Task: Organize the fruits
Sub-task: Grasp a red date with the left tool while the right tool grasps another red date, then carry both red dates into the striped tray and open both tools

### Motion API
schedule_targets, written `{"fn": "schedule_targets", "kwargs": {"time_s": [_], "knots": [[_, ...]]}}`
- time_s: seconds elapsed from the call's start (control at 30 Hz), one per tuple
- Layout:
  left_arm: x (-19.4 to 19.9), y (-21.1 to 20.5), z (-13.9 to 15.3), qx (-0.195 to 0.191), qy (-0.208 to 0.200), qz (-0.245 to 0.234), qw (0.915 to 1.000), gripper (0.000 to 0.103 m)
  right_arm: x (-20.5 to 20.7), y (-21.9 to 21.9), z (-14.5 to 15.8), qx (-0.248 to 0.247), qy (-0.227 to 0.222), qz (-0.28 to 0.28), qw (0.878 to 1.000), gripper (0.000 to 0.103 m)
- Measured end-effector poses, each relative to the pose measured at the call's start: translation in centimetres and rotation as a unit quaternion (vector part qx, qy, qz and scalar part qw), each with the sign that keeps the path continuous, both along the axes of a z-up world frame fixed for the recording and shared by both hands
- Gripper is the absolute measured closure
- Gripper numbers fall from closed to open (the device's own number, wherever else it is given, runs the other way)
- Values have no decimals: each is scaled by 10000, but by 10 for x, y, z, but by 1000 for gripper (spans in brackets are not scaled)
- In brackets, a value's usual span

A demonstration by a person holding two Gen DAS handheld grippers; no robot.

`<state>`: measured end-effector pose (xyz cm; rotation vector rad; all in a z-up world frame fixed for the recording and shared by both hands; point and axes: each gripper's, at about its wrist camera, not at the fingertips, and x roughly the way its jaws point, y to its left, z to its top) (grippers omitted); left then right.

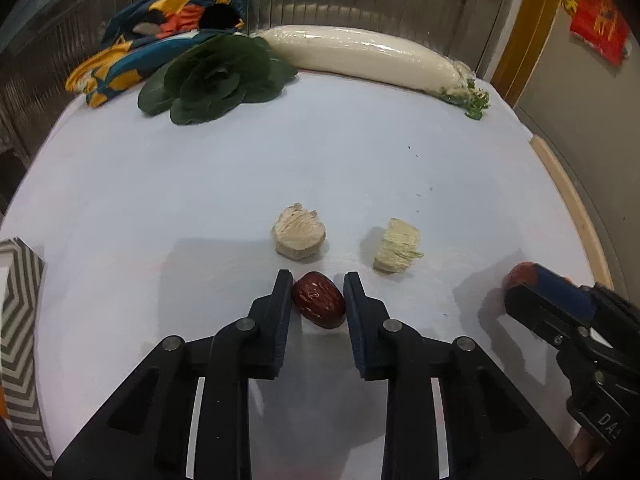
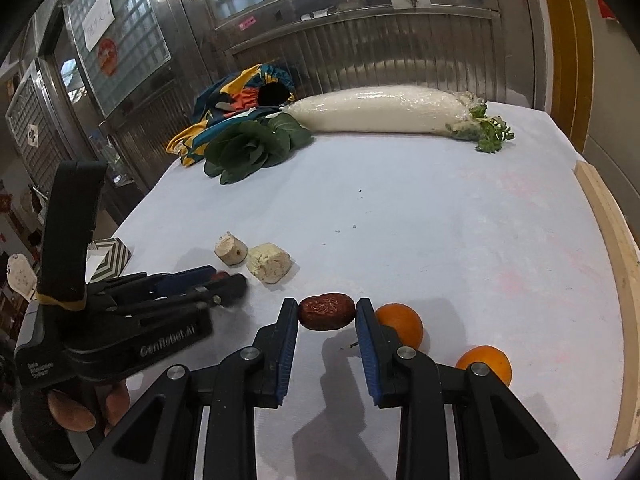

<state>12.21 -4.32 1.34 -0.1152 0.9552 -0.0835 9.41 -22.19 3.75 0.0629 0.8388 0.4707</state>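
Observation:
In the left wrist view my left gripper (image 1: 318, 280) has its jaws around a red date (image 1: 319, 300) that lies on the white table (image 1: 200, 184); the left pad touches it and a small gap shows on the right. In the right wrist view my right gripper (image 2: 327, 305) is shut on another red date (image 2: 327, 311), held just above the table. Two oranges (image 2: 402, 324) (image 2: 486, 362) lie just right of the right gripper. The right gripper also shows in the left wrist view (image 1: 532, 284), and the left gripper shows in the right wrist view (image 2: 224, 284).
Two pale root chunks (image 1: 299, 238) (image 1: 398, 250) lie just beyond the left gripper. A wrapped white radish (image 1: 360, 56), a leafy green (image 1: 216, 78) and a colourful cloth bag (image 1: 160, 36) sit at the far edge. A striped box (image 1: 18, 320) stands at the left edge. A wooden strip (image 2: 612, 240) borders the right edge.

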Motion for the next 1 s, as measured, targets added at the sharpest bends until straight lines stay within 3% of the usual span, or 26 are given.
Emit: {"fn": "schedule_targets", "kwargs": {"time_s": [0.3,0.7,1.0], "knots": [[-35,20,4,-104,57,133,9998,78,-10,15,0,-60,-2,130,9999,75],[-101,37,22,305,-416,286,9983,78,-74,56,5,-375,-301,79,9988,75],[-135,55,28,514,-708,371,9955,78,-108,74,12,-215,-417,-10,9989,75]]}}
